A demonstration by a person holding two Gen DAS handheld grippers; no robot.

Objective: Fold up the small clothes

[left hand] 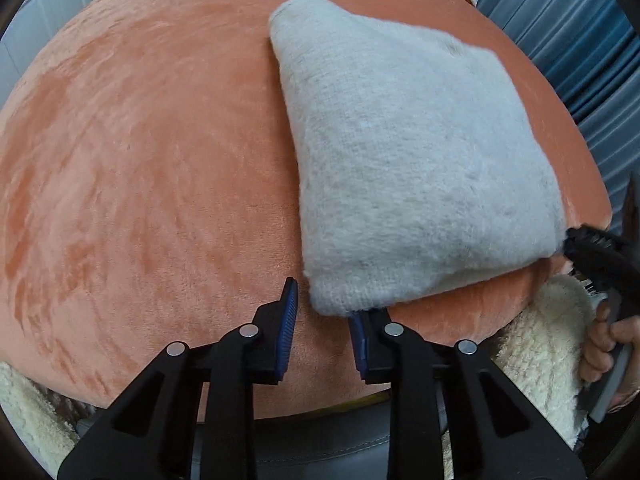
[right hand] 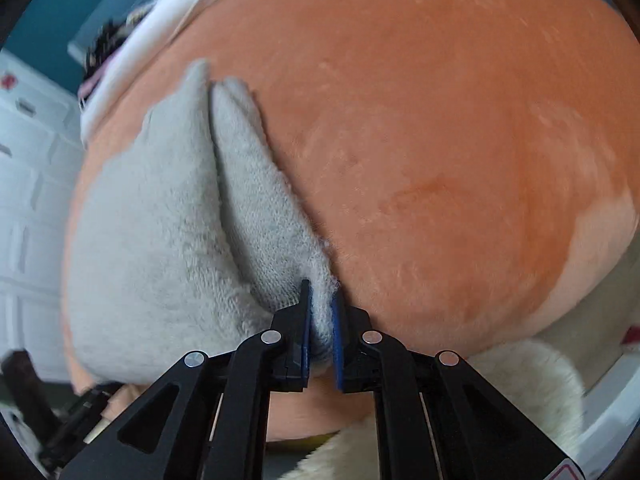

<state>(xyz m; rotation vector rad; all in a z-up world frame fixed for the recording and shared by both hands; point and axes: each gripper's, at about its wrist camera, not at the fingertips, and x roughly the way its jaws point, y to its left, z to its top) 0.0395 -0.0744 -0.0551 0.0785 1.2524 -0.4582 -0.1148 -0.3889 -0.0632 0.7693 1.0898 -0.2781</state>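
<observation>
**Grey cloth pinched at one corner, other corner not yet caught**

Biggest thing in both views: the orange plush cushion-like surface (left hand: 140, 160), filling most of each frame, w/ a cream fleecy throw (left hand: 540, 340) poking out beneath it at lower right of the left wrist view.

On it lies the grey fluffy folded cloth (left hand: 420, 160), centre-right of the left wrist view and left-centre of the right wrist view. Already doubled: the right wrist view shows two layers w/ a dark seam between them. Long axis runs from bottom-centre of the frame up toward upper left in the right wrist view; narrow end points away from the cameras, broad end toward them.

Right gripper (right hand: 320, 320): jaws narrow, clamped on the cloth's near corner, fabric bunched between the blue pads. Left gripper (left hand: 324, 320): jaws narrow, nothing clearly between them; near corner of the cloth sits just beside, maybe touching, the right-hand pad.

Risks, as I judge them:
- Lifting w/ only one corner held, so cloth swings and the fold opens.
- Thin pinch on thick pile, so top layer only gets caught and layers slide apart.
- Plush-on-plush drag, so bottom layer stays behind and edges go askew.
- Left jaws closing beside the corner, not on it, means a missed grab.
</observation>
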